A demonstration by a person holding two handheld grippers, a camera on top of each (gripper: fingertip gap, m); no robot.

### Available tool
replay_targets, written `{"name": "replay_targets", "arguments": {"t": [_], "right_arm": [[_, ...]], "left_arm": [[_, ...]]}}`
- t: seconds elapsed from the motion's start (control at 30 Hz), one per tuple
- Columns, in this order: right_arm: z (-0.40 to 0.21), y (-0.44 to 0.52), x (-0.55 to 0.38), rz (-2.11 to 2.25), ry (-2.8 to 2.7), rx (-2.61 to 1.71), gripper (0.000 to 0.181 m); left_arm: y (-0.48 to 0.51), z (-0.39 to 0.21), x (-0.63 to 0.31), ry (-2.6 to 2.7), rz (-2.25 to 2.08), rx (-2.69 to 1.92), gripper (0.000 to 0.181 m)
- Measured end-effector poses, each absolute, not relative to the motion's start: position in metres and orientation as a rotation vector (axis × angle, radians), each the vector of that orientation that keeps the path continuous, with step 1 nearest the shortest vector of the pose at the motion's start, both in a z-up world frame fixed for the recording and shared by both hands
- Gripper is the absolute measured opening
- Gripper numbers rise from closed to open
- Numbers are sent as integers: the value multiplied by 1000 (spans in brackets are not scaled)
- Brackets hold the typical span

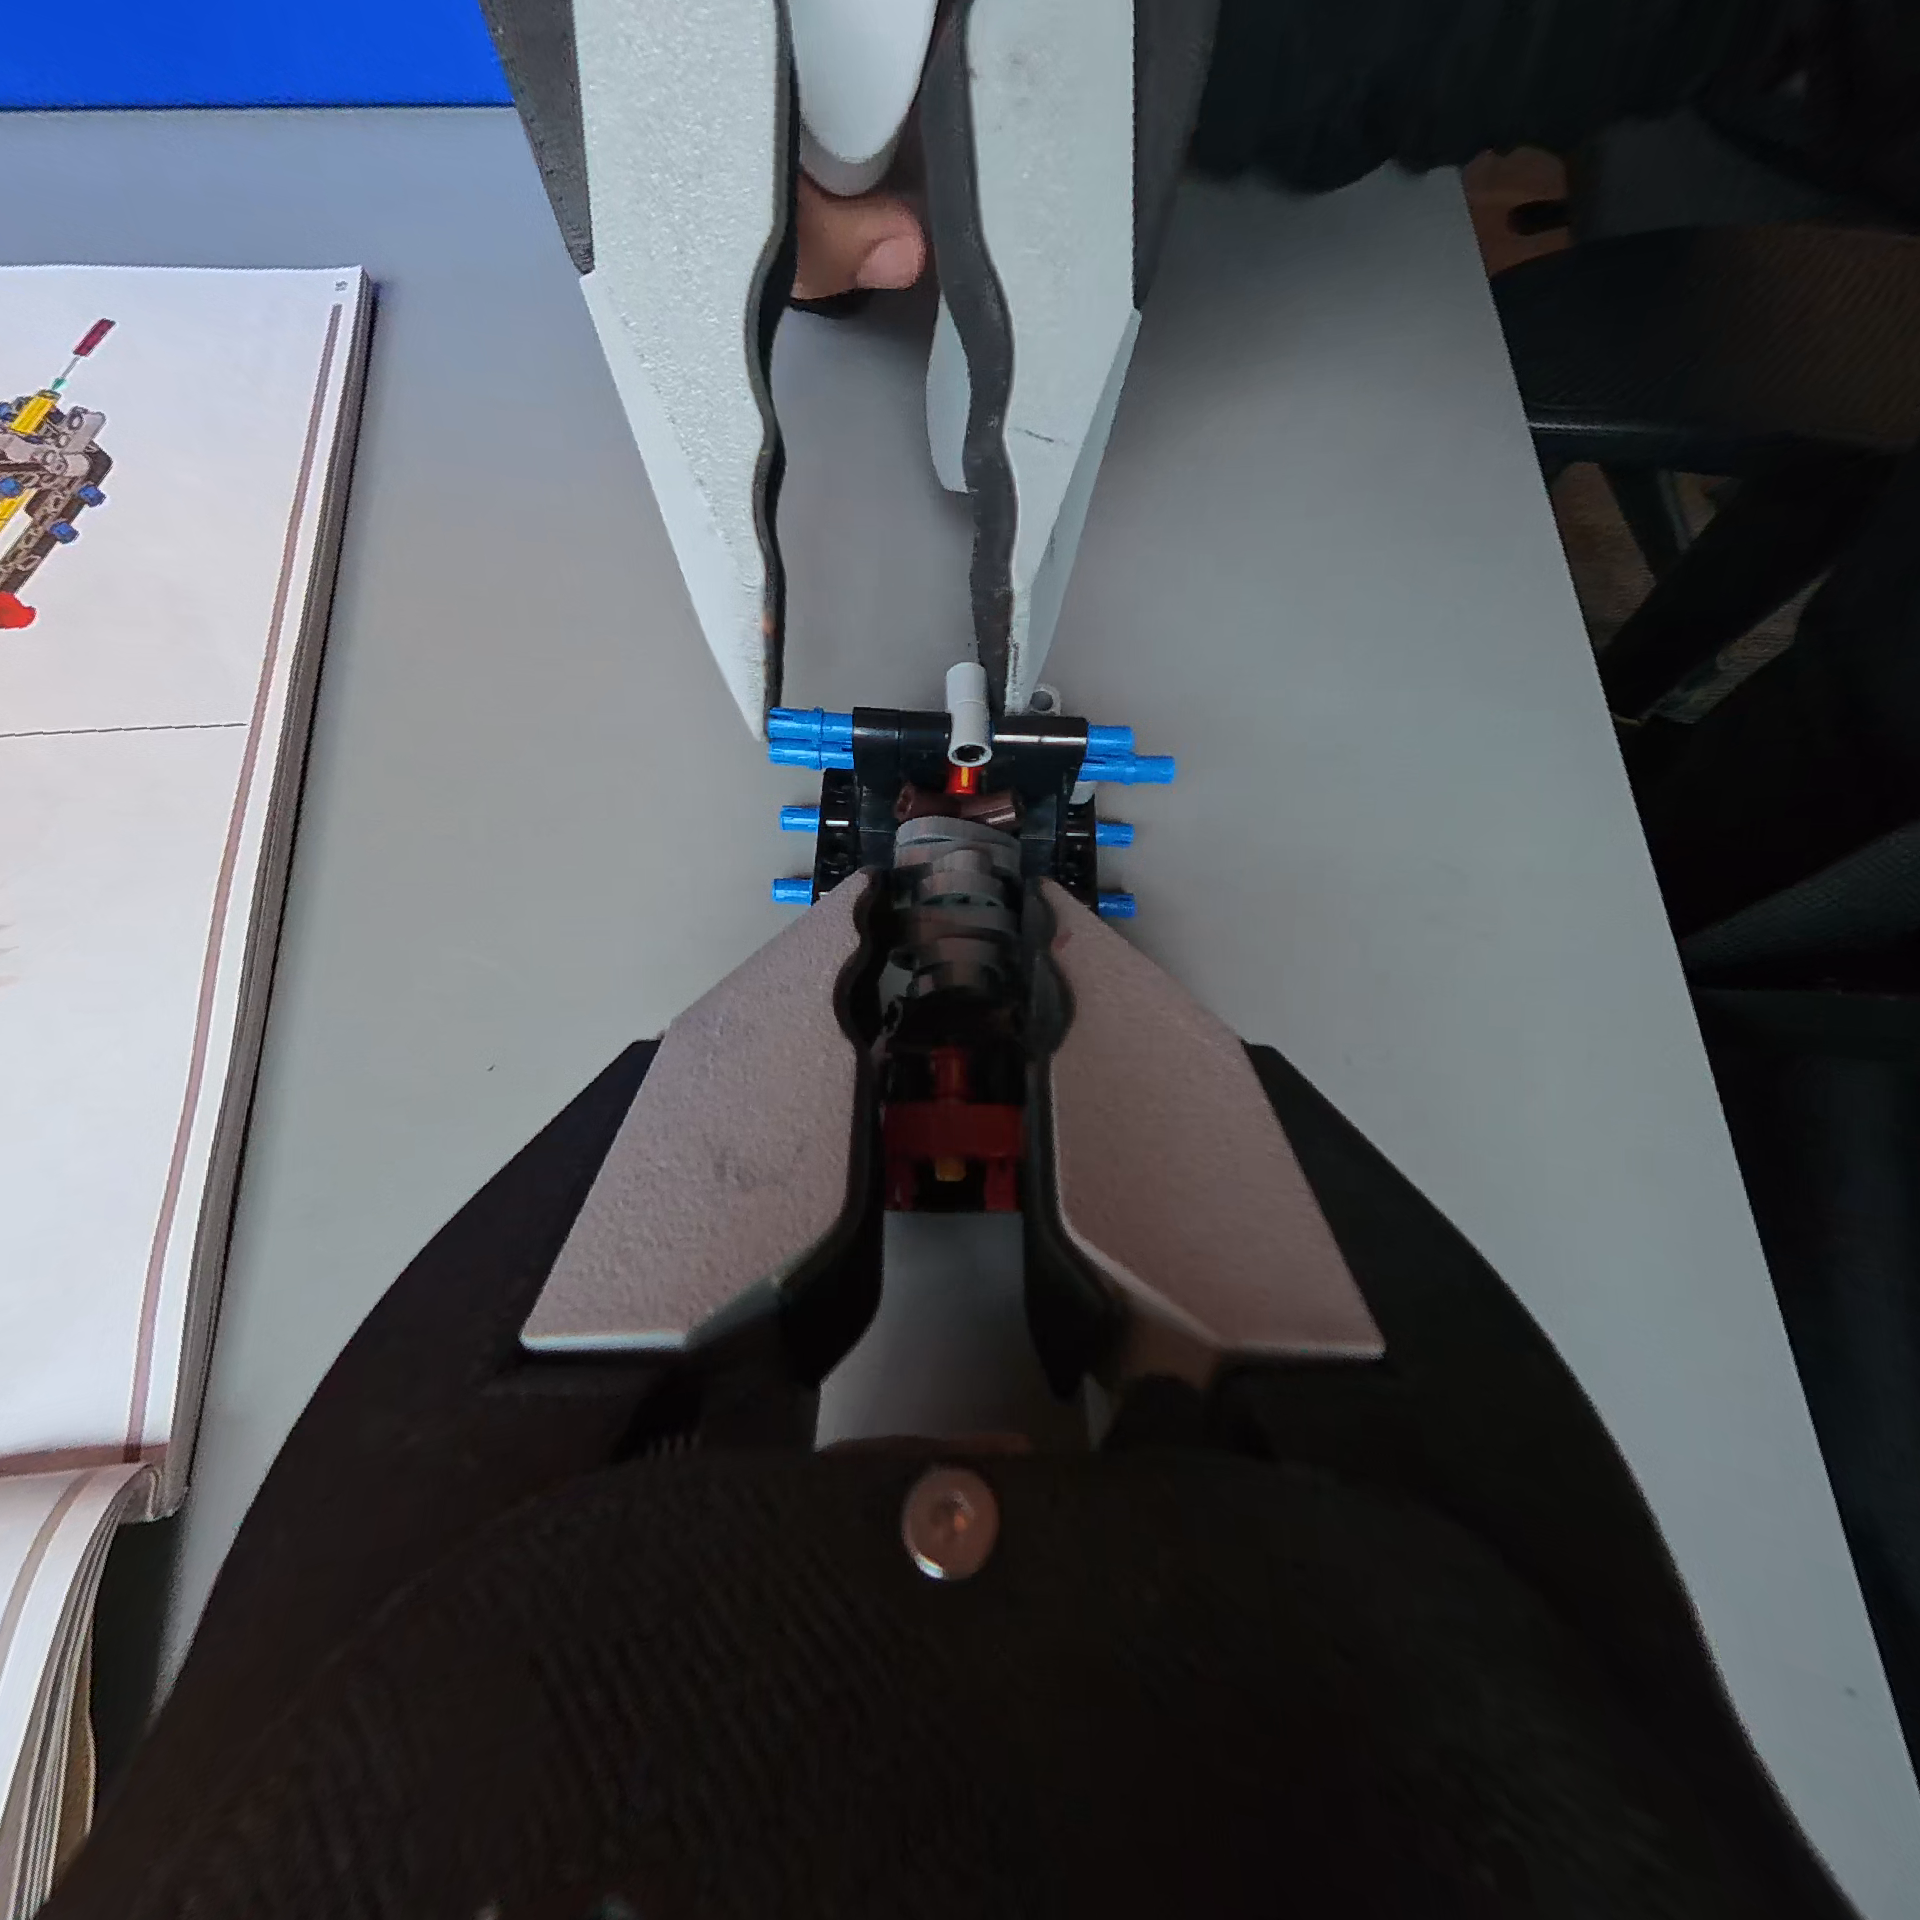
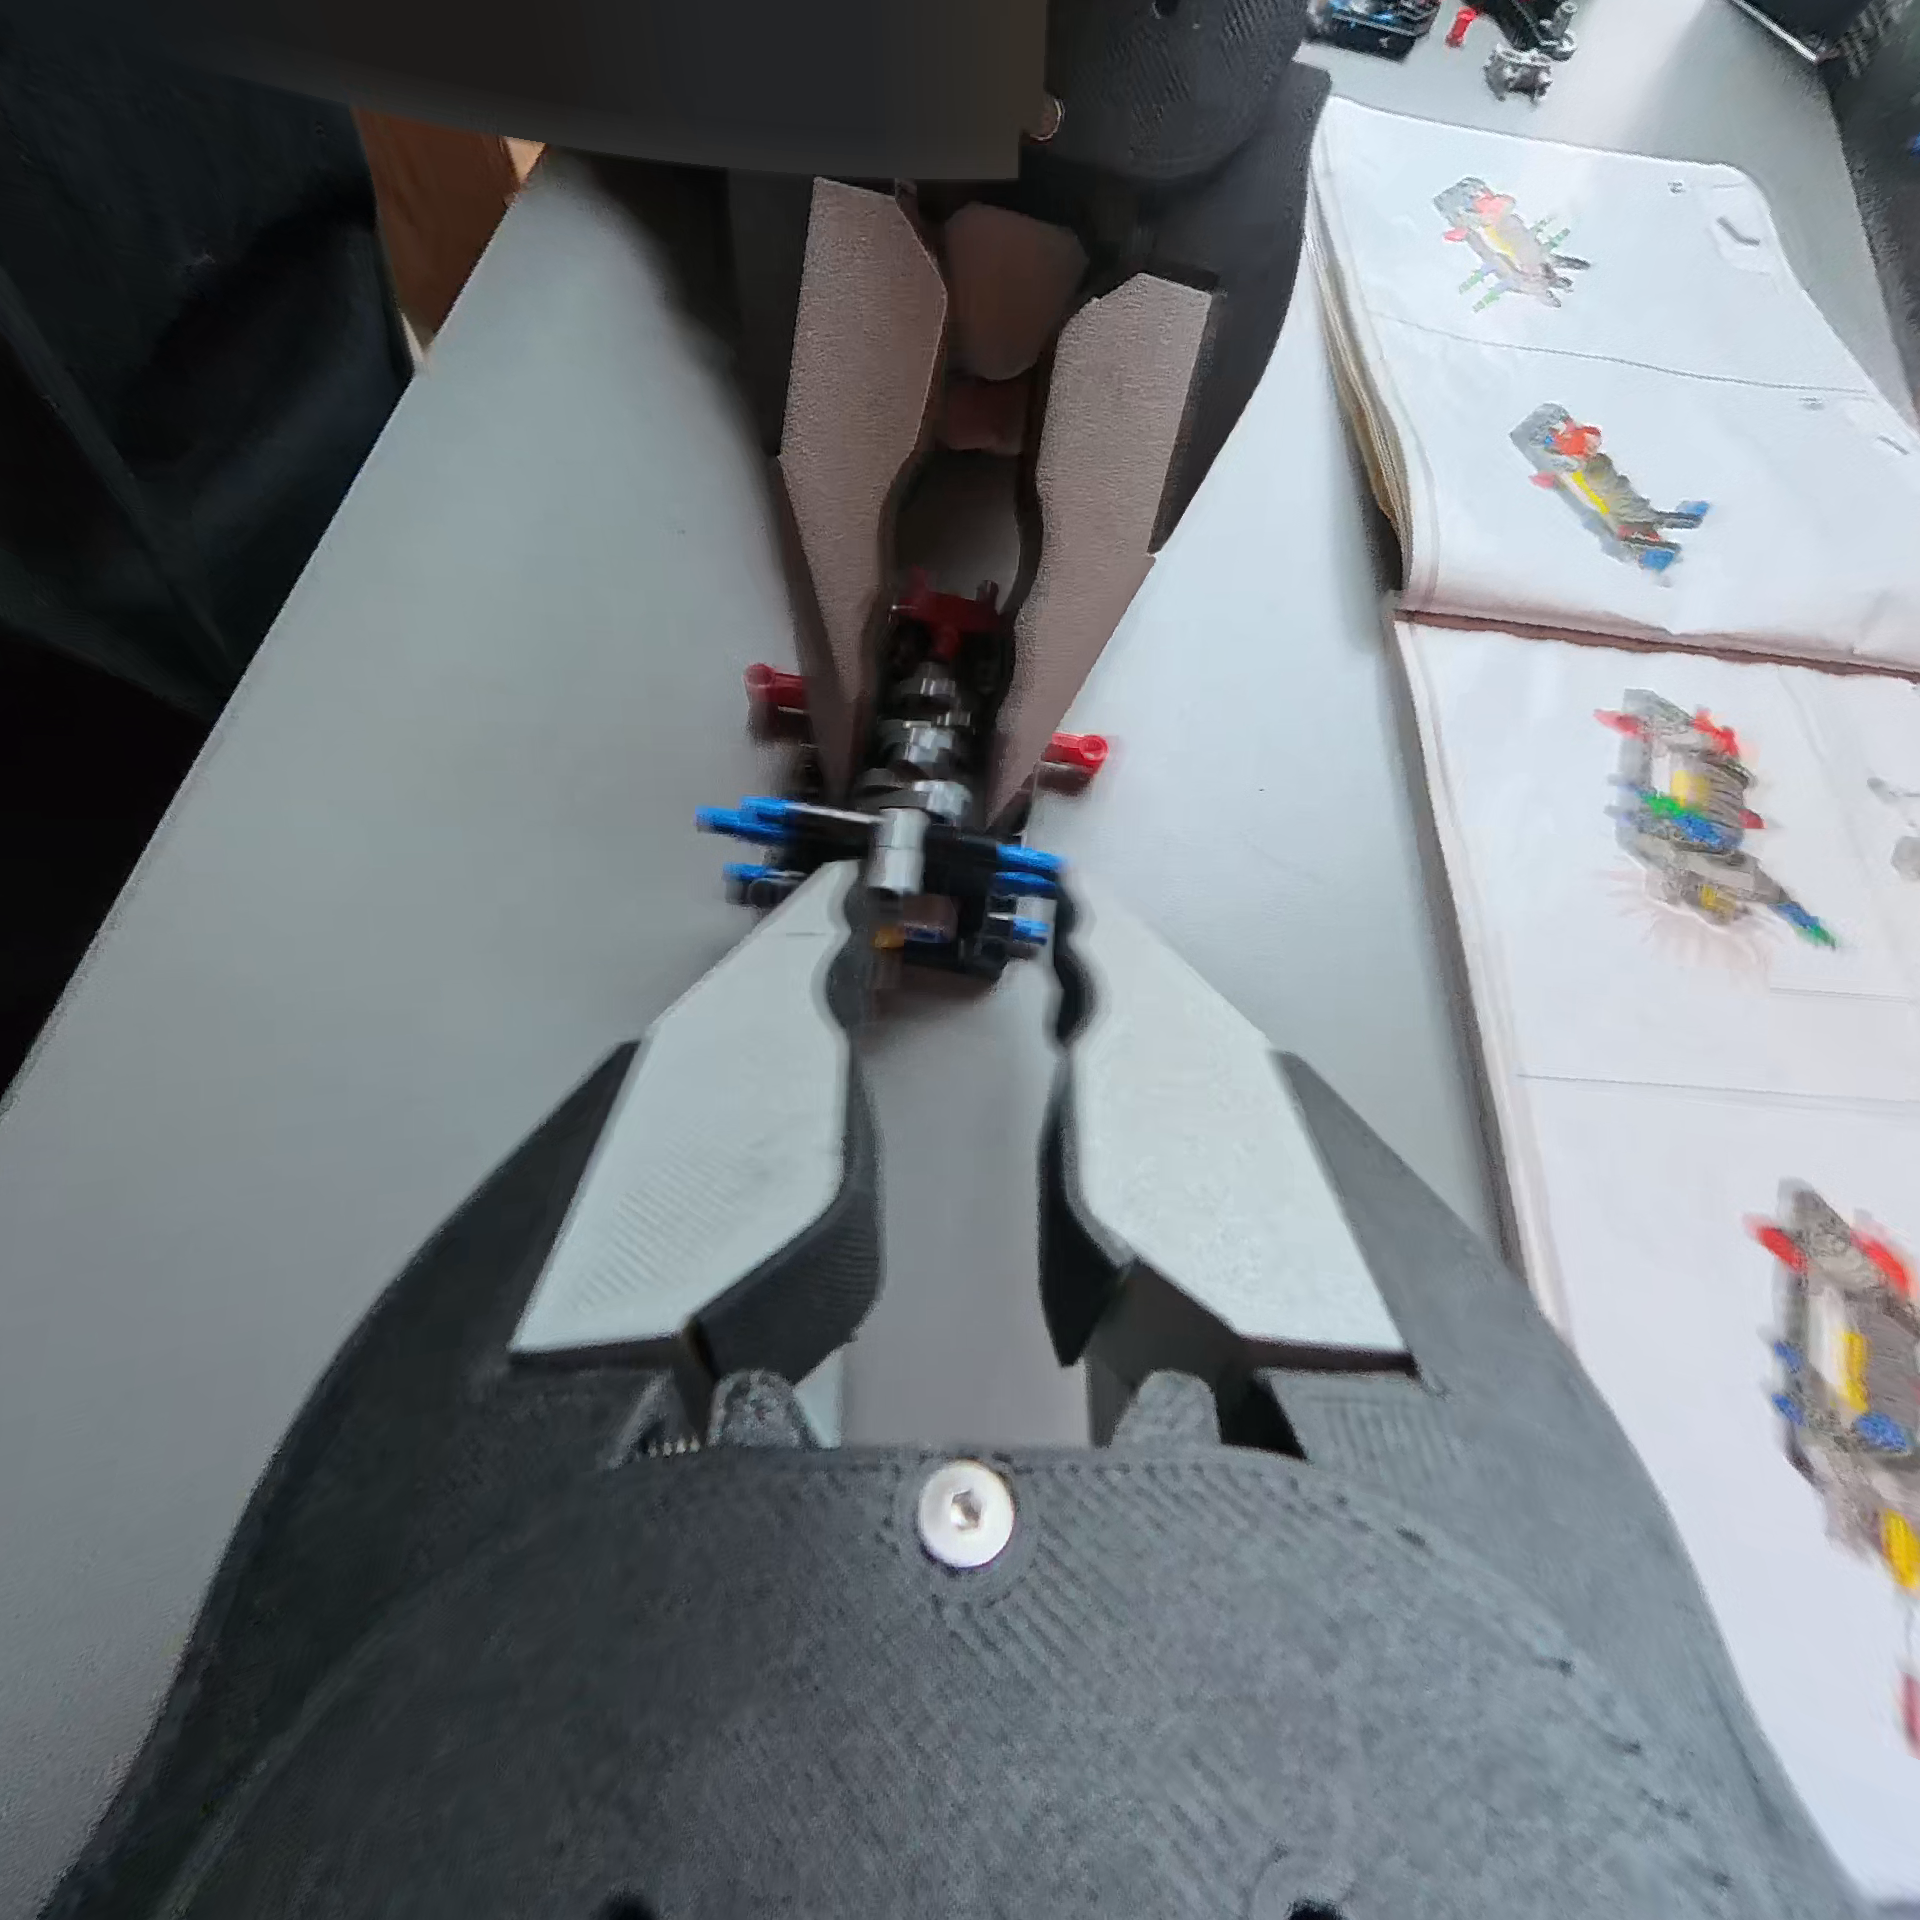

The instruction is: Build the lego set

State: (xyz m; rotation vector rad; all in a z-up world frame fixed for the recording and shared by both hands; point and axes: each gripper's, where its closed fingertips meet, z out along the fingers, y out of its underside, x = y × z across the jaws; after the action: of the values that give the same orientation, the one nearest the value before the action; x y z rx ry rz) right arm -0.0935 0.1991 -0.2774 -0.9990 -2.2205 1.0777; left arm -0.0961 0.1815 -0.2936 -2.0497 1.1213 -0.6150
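— On the grey table (image 1: 1299, 623), near its middle, what stands between the two grippers?

— The lego model (image 1: 956, 831) stands there, black, with blue pins (image 1: 795, 727) at both sides and a grey tube (image 1: 971, 722) at the far end.

— How does the left gripper (image 1: 954, 914) stand?

— Its fingers (image 1: 748, 1122) are closed on the model from both sides, around the grey middle part and the red end (image 1: 951, 1127).

— And the right gripper (image 2: 951, 935)?

— It comes from the opposite side. In its own view the fingers (image 2: 727, 1143) are apart, one at each side of the end with the tube (image 2: 899, 852). The left wrist view shows one tip just beside the tube. If it touches, one cannot tell.

— What lies beside?

— An open booklet (image 2: 1662, 727) with pictures of the model lies near, and some loose parts (image 2: 1517, 62) are far behind it.
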Motion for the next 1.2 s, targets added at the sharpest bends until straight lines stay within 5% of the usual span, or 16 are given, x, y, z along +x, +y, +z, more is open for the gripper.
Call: {"name": "replay_targets", "arguments": {"t": [0.4, 0.93, 1.2], "right_arm": [[-275, 201, -97, 1214, -2165, -1076, 29], [-281, 196, -79, 1134, -2092, -1226, 56], [-280, 190, -82, 1036, -1990, -1260, 50]], "left_arm": [[186, -294, -101, 1154, -532, -2005, 23], [188, -294, -103, 1130, -505, -2012, 23], [190, -293, -104, 1111, -491, -2016, 23]]}}
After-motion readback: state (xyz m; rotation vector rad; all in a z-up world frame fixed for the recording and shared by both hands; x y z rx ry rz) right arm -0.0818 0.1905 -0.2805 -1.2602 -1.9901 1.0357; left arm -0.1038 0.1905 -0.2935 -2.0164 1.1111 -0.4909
